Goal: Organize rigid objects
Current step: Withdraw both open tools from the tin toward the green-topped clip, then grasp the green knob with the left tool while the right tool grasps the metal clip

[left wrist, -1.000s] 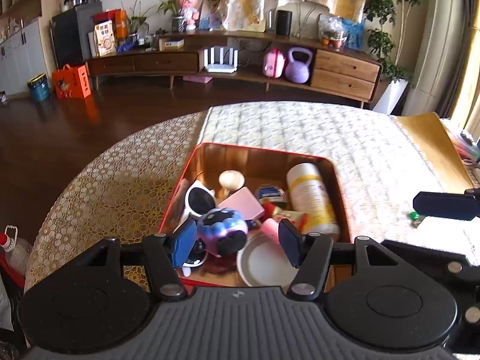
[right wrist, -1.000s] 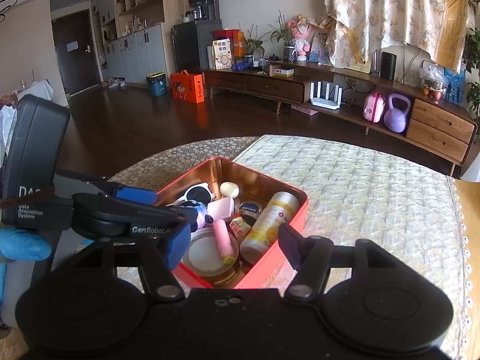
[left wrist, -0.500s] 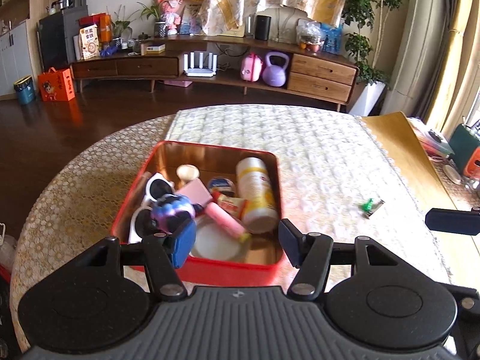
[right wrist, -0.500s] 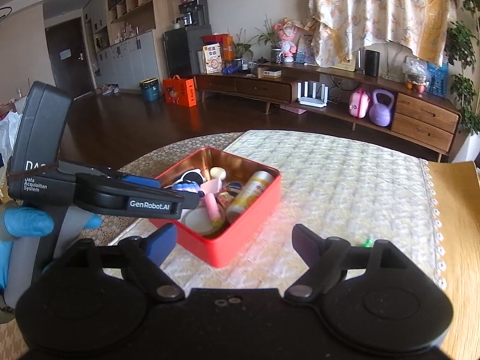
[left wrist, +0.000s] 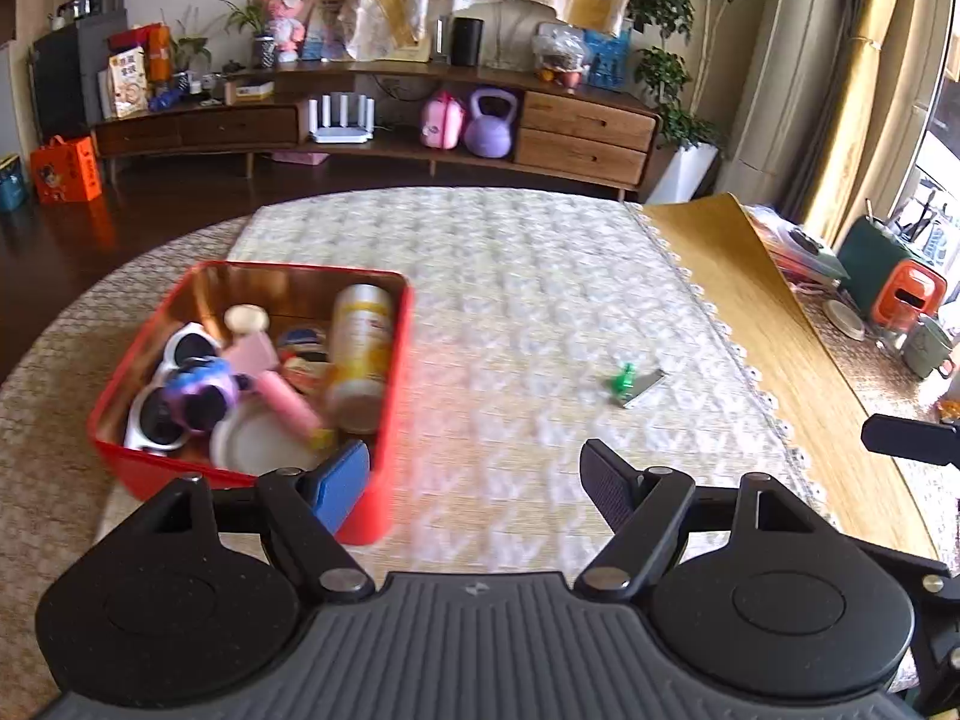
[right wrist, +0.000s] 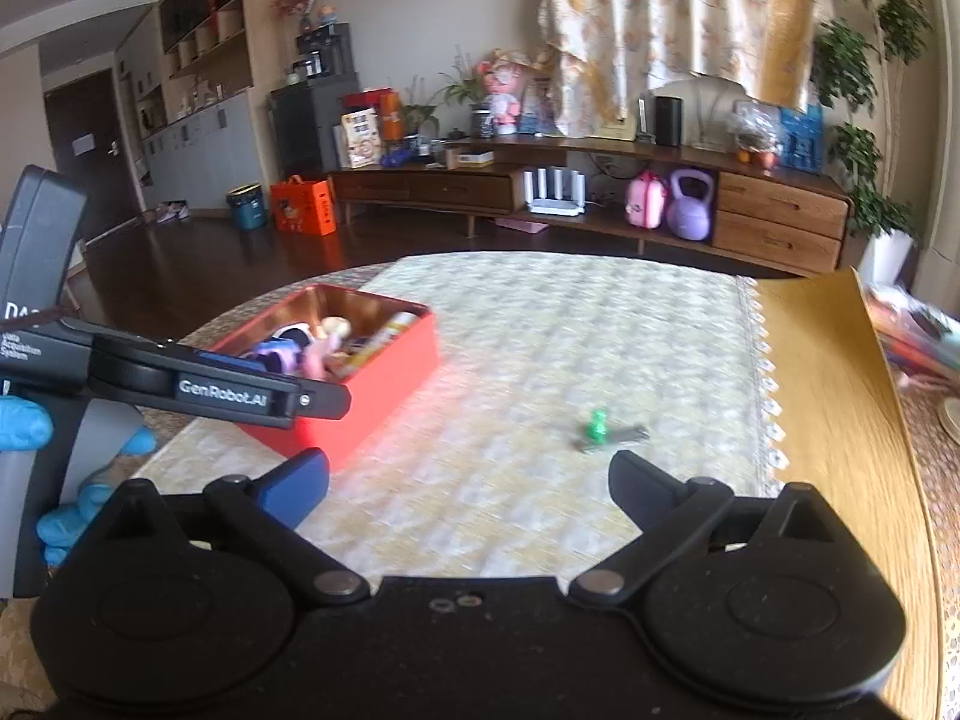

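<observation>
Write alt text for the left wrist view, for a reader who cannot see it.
An open, empty left gripper hovers over a cream quilted tablecloth. To its left sits a red tin crowded with small items; ahead on the right lies a small green and grey object.

Purple kettlebell [left wrist: 491, 131] on wooden sideboard [left wrist: 585, 129]

Round table [left wrist: 750, 324] with a white quilted cloth [left wrist: 528, 276] over it; 1 red tin [left wrist: 384, 480] and 1 small green clip thing [left wrist: 636, 383] sit well apart on top.
</observation>
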### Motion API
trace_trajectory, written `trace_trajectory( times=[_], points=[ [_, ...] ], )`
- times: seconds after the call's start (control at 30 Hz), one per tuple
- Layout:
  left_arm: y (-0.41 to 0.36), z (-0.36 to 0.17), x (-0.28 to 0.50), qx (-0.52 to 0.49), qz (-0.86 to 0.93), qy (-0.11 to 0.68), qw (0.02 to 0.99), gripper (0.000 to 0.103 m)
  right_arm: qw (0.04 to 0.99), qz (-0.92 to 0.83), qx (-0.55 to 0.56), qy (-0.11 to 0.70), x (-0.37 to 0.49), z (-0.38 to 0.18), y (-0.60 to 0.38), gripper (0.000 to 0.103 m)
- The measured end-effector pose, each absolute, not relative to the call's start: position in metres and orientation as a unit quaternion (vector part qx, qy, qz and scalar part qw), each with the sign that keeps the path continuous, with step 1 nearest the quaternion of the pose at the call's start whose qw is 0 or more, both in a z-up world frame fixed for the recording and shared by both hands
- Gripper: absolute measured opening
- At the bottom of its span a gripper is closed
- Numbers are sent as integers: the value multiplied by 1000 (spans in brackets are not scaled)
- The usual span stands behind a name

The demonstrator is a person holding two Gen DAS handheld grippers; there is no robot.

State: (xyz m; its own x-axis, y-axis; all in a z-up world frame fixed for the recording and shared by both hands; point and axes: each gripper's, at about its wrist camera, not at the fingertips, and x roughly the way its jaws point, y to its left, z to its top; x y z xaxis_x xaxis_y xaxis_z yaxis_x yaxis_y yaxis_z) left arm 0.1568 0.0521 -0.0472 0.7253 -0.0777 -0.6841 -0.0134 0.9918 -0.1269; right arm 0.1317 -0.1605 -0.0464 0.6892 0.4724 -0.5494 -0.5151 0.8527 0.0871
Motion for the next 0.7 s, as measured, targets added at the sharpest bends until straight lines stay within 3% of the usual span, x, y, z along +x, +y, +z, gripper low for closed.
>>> trace_trajectory(
  times=[0.13,0.7],
  points=[
    [34,-53,168,-62,-23,377,924,83,920,261,-32,293,139,-59,-182,102],
    [-33,-88,257,-26,-47,395,917,83,912,270,-81,298,215,-114,-195,102]
  ],
)
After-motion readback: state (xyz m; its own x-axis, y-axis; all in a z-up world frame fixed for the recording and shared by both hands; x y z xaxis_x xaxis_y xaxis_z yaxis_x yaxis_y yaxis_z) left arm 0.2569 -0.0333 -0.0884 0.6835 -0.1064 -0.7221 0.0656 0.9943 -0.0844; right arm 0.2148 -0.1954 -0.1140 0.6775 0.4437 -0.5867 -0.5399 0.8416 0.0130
